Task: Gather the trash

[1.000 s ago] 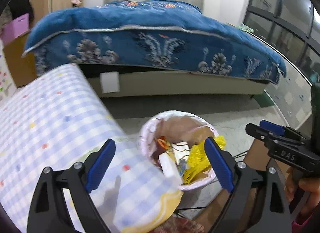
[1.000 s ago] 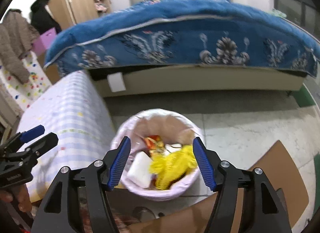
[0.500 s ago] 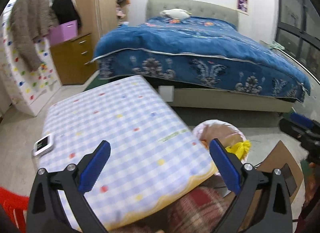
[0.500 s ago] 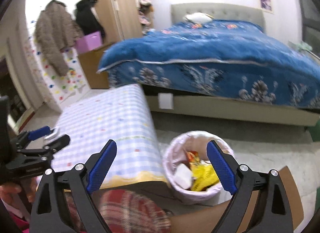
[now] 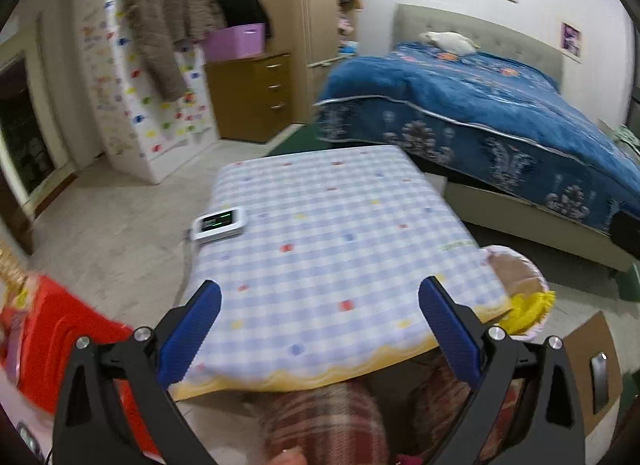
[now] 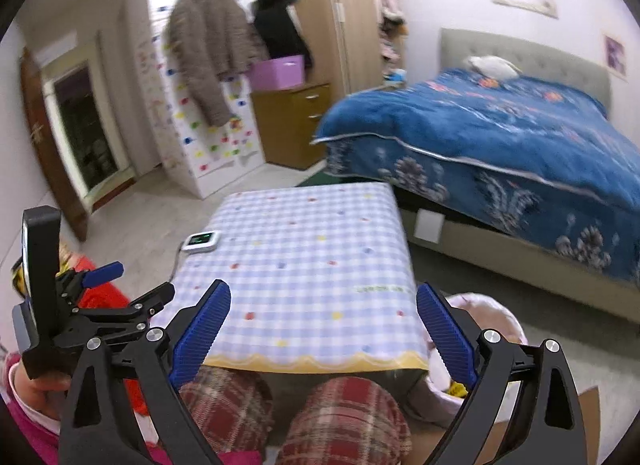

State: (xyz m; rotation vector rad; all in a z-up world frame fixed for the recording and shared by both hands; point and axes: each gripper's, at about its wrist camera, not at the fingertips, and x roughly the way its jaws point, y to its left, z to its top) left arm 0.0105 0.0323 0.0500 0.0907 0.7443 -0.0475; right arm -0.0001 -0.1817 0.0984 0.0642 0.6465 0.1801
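A pink-lined trash bin (image 5: 516, 277) stands on the floor at the right front corner of the checked table (image 5: 332, 233), with yellow trash (image 5: 528, 307) sticking out; it also shows in the right wrist view (image 6: 492, 313). My left gripper (image 5: 320, 325) is open and empty, raised above the table's near edge. My right gripper (image 6: 324, 333) is open and empty, also above the near edge. The left gripper shows in the right wrist view (image 6: 128, 285) at the left, open.
A small white device (image 5: 220, 222) with a green screen lies at the table's left edge. A red object (image 5: 60, 329) sits at the left. A bed with a blue quilt (image 5: 480, 105) stands behind. Plaid-clad knees (image 6: 300, 413) are under the table. A cardboard piece (image 5: 592, 361) lies right.
Both grippers rose and pulled back from over the bin and swung left, so the table top now fills the views and the bin sits at the right edge.
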